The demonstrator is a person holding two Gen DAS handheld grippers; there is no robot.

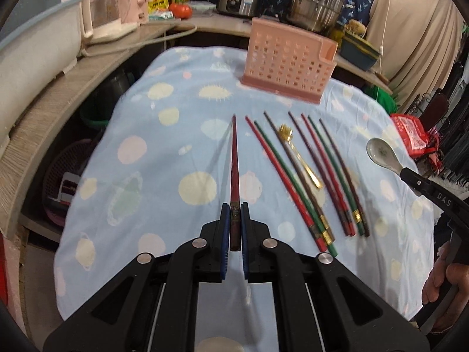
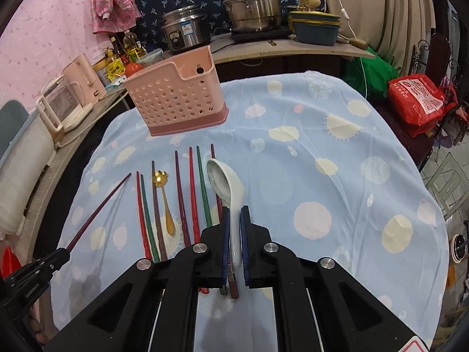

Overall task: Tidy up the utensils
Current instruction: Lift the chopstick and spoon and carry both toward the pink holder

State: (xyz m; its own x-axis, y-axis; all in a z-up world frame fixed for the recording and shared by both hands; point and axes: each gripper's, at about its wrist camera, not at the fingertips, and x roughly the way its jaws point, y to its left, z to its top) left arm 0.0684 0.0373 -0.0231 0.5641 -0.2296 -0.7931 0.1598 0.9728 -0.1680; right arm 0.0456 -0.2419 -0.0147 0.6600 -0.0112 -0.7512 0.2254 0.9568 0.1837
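My left gripper (image 1: pixel 234 214) has its jaws drawn narrow on the butt end of a dark red chopstick (image 1: pixel 234 161), which points straight ahead over the worktop (image 1: pixel 164 135) toward the pink perforated utensil holder (image 1: pixel 287 61). My right gripper (image 2: pixel 233 220) has its jaws clamped tight on the handle of a white ceramic spoon (image 2: pixel 224 182), bowl forward and up.

On the blue spotted cloth the other chopsticks (image 1: pixel 307 176) lie in a loose row, red, green and brown, to the right of my left jaws, with a small gold spoon (image 1: pixel 299 155) lying among them. From the right wrist view that row runs under and left of the held spoon; the holder stands beyond it, upright.

The lower ends of several chopsticks are hidden behind my right gripper's body. I cannot tell how the holder is divided inside.
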